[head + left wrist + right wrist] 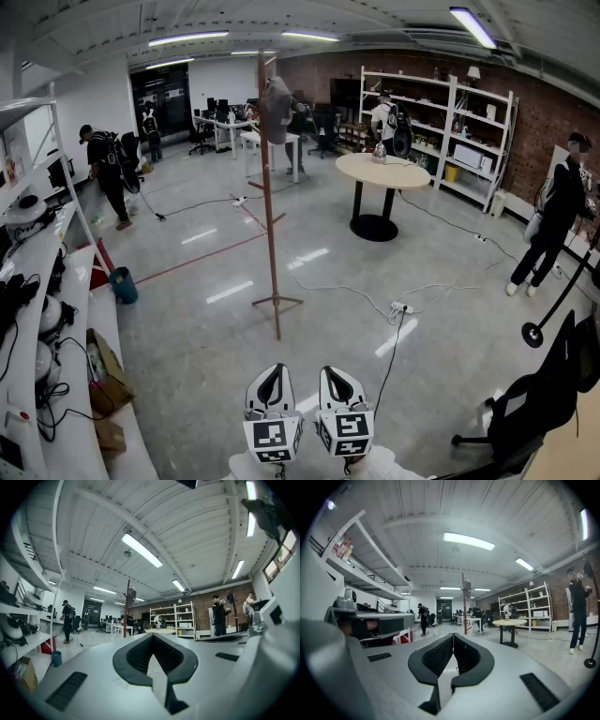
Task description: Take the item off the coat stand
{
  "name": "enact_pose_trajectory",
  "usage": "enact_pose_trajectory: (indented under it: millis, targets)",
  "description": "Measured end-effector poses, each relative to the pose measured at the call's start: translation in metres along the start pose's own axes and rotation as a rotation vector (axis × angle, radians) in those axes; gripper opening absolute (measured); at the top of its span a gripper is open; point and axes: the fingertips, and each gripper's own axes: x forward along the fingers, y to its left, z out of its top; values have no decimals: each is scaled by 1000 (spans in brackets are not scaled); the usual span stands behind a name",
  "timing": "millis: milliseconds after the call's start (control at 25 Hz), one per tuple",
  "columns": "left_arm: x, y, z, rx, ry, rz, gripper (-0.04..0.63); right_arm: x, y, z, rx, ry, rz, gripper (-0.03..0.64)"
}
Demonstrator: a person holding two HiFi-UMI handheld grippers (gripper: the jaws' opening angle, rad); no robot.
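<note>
A tall brown coat stand [271,225] rises from the middle of the floor. A grey item [277,110] hangs near its top. My left gripper [273,372] and right gripper [335,374] sit side by side at the bottom of the head view, well short of the stand. Both are level and point toward it. In the left gripper view the jaws meet at their tips [152,635] with nothing between them; the stand [127,616] and the item [131,594] show far off. In the right gripper view the jaws are also shut and empty [453,636], with the stand [464,609] ahead.
Cables and a power strip [401,307] trail over the floor right of the stand. A round table [382,172] stands behind, with shelves [441,112] at the back right. A cluttered bench [37,309], a blue bin [123,285] and a cardboard box [108,375] line the left. An office chair [534,403] is at the lower right. People stand around.
</note>
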Motion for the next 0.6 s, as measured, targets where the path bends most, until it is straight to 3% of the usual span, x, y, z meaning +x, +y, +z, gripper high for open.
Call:
enact_pose_trajectory:
  millis: [600]
  targets:
    - [16,9,-7,-2,9,-23,-2,21,3,-7,7,17,-15,9]
